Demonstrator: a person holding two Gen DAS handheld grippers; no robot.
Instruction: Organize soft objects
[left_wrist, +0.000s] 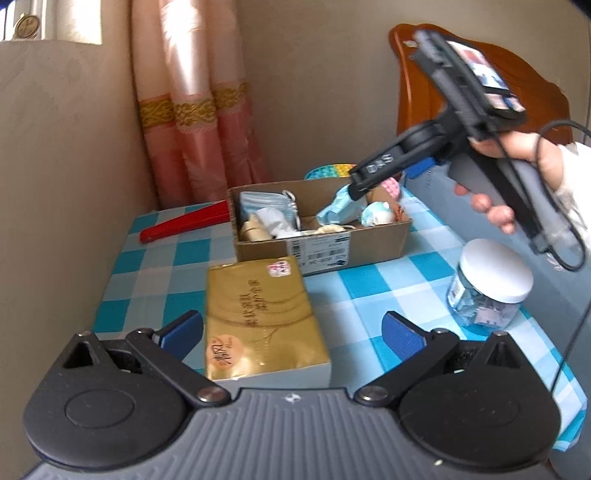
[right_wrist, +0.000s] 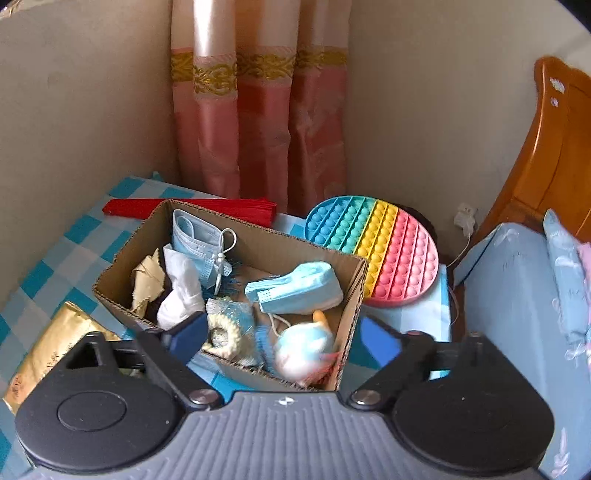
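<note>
The left gripper (left_wrist: 291, 328) gapes empty around the gold tissue pack (left_wrist: 264, 321) — squeeze mid-length, then lift toward the cardboard box (left_wrist: 321, 254) at twelve o'clock; the right gripper (right_wrist: 284, 336) hangs wide, holding nothing.

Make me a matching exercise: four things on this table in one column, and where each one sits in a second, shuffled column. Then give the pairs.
Things
1. gold tissue pack
2. red folded fan
3. rainbow bubble mat
4. blue face masks

Places
A. inside the cardboard box
B. flat on the checked tablecloth, in front of the box and between the left gripper's open fingers
C. behind the box, beside the pink curtain
D. leaning by the wall, past the box's right end

Pairs: 1-B, 2-C, 3-D, 4-A
</note>
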